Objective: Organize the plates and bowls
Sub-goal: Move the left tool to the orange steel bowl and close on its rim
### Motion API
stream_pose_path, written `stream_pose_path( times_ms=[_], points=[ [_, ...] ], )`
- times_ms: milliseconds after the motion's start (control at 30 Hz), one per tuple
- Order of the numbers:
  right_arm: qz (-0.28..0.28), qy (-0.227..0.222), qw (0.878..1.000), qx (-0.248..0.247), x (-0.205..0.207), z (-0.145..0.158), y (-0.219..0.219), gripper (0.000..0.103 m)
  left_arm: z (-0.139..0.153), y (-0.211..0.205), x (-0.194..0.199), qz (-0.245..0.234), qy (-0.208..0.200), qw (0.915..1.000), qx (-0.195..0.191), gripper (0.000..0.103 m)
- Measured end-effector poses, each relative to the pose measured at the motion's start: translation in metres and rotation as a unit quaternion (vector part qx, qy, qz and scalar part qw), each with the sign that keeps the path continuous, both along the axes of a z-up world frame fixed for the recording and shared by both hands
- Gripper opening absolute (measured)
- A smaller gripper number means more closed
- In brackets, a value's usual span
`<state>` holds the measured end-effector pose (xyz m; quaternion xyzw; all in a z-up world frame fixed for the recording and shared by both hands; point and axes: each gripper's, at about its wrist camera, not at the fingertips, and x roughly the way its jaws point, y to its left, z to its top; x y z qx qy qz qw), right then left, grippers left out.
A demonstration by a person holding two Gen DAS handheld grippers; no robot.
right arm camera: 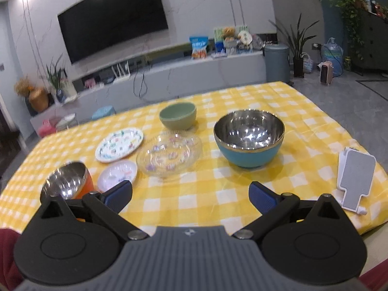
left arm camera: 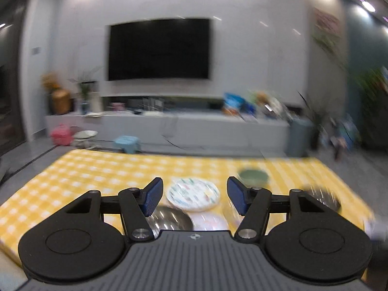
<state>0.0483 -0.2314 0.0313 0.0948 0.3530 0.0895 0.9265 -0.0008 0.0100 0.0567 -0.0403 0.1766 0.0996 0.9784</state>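
On the yellow checked tablecloth (right arm camera: 218, 194) stand a green bowl (right arm camera: 177, 116), a large steel bowl with a blue outside (right arm camera: 249, 138), a clear glass plate (right arm camera: 169, 153), a patterned white plate (right arm camera: 119, 144), a small pink plate (right arm camera: 118, 174) and a steel bowl with an orange outside (right arm camera: 66, 181). My right gripper (right arm camera: 190, 197) is open and empty, above the near cloth. My left gripper (left arm camera: 194, 197) is open and empty; the blurred left wrist view shows the patterned plate (left arm camera: 193, 194), the steel bowl (left arm camera: 169, 219), the pink plate (left arm camera: 209, 220) and the green bowl (left arm camera: 253, 176).
A white and grey phone stand (right arm camera: 355, 181) lies at the right edge of the table. Behind the table are a TV (right arm camera: 112, 17), a long low cabinet (right arm camera: 169, 77), a grey bin (right arm camera: 276, 61) and potted plants (right arm camera: 298, 48).
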Motion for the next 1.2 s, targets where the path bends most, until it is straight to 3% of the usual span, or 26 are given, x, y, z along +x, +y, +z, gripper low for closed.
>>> stream_pose_path(
  times_ms=[167, 300, 433, 600, 667, 767, 833, 1033, 1200],
  points=[
    [0.000, -0.023, 1.000, -0.008, 0.001, 0.010, -0.001, 0.100, 0.022, 0.010, 0.021, 0.005, 0.006, 0.9998, 0.019, 0.071],
    [0.004, -0.036, 0.999, 0.012, 0.005, 0.020, 0.000, 0.100, 0.030, 0.019, 0.041, 0.012, 0.045, 0.9983, 0.036, 0.074],
    [0.034, -0.033, 0.999, 0.019, 0.014, 0.028, 0.009, 0.100, 0.028, 0.034, 0.053, 0.018, 0.066, 0.9975, 0.019, 0.076],
    [0.055, -0.038, 0.998, 0.010, 0.027, 0.038, 0.024, 0.100, 0.005, 0.061, 0.058, 0.039, 0.098, 0.9942, 0.020, 0.079],
    [0.060, -0.033, 0.998, 0.004, 0.036, 0.040, 0.034, 0.100, -0.006, 0.074, 0.064, 0.041, 0.130, 0.9907, -0.002, 0.079],
    [0.071, -0.012, 0.997, 0.006, 0.053, 0.040, 0.055, 0.100, -0.031, 0.095, 0.079, 0.047, 0.202, 0.9773, -0.046, 0.076],
    [0.077, 0.016, 0.997, 0.010, 0.066, 0.036, 0.072, 0.100, -0.044, 0.103, 0.086, 0.049, 0.232, 0.9699, -0.056, 0.074],
    [0.102, 0.107, 0.987, 0.061, 0.099, 0.007, 0.119, 0.100, -0.076, 0.126, 0.095, 0.056, 0.269, 0.9560, -0.101, 0.073],
    [0.096, 0.115, 0.988, 0.025, 0.110, -0.017, 0.162, 0.100, -0.093, 0.135, 0.106, 0.080, 0.295, 0.9451, -0.116, 0.073]
  ],
)
